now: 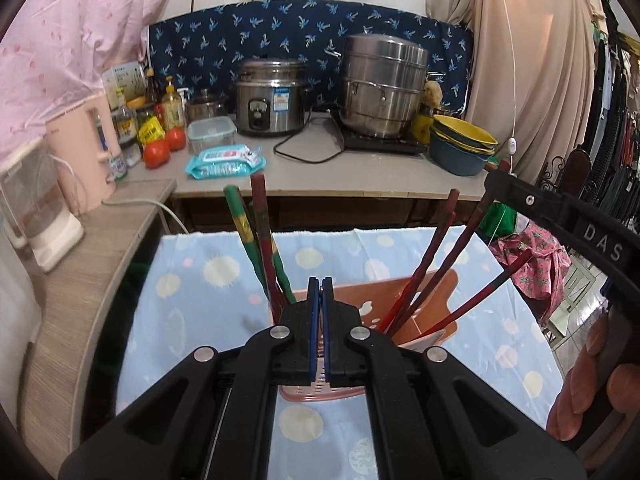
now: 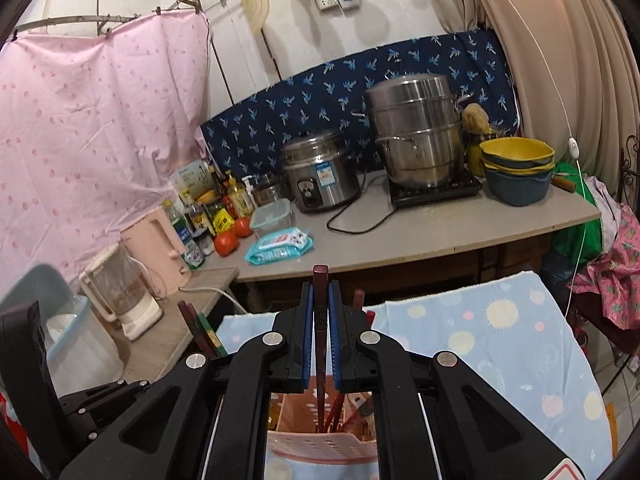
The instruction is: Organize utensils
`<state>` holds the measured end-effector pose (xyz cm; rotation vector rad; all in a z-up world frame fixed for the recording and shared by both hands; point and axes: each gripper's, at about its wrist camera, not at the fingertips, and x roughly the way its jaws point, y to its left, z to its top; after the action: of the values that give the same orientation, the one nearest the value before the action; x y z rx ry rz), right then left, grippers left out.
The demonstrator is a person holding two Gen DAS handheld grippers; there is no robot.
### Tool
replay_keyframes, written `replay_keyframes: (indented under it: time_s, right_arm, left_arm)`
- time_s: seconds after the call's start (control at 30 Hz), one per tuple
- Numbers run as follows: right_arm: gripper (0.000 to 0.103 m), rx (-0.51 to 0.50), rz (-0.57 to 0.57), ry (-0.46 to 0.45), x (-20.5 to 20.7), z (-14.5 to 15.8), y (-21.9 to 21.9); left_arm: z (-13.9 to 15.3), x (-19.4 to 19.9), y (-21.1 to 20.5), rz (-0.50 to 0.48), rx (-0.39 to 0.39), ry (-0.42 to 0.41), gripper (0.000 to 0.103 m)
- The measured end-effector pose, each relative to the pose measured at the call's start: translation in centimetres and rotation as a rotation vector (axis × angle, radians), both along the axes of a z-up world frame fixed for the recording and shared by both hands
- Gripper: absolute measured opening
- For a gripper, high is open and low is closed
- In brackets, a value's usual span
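A pink plastic utensil holder (image 1: pixel 420 320) stands on a light blue dotted cloth (image 1: pixel 200 280). Green and red chopsticks (image 1: pixel 256 240) lean in its left compartment and dark red chopsticks (image 1: pixel 436 264) in its right. My left gripper (image 1: pixel 320 284) is shut and empty, just over the holder's middle. My right gripper (image 2: pixel 321 300) is shut on a dark red chopstick (image 2: pixel 320 320), held upright with its lower end inside the holder (image 2: pixel 320 448). The right gripper's body also shows in the left wrist view (image 1: pixel 568 220) at the right.
Behind the cloth is a grey counter (image 1: pixel 320 168) with a rice cooker (image 1: pixel 268 96), a steel steamer pot (image 1: pixel 384 84), stacked bowls (image 1: pixel 464 144), a wipes pack (image 1: pixel 224 162), tomatoes and bottles. A pink kettle (image 1: pixel 84 152) and a blender stand on the left shelf.
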<state>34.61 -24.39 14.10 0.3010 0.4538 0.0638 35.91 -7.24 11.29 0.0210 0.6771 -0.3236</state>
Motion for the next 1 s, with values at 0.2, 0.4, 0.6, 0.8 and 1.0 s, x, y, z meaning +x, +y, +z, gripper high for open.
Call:
replay_keyframes:
  time_s: [0.2,0.4,0.6,0.8,1.0]
  right_arm:
    - [0.025,-0.015,-0.018,0.004,-0.1,-0.4,-0.2]
    - [0.038,-0.030,-0.031,-0.008,-1.8,-0.3,-0.4]
    - [0.048,-0.058,-0.020,0.012,-4.5,-0.6,0.1]
    - [0.053,-0.111,-0.010,0.055,-7.8,-1.7,1.3]
    - [0.056,-0.149,-0.015,0.096,-10.7,-2.9,2.4]
  left_arm:
    - [-0.2,0.0,0.5,0.048,-0.020,-0.001,0.033]
    - [0.1,-1.1,1.0,0.079,-0.019,-0.015,0.039]
    - [0.6,-3.2,1.3,0.121,-0.001,-0.037,0.052]
    - [0.6,-6.0,1.2,0.145,0.031,-0.042,0.052]
    - [-0.1,-8.7,1.0,0.156,0.055,-0.035,0.059]
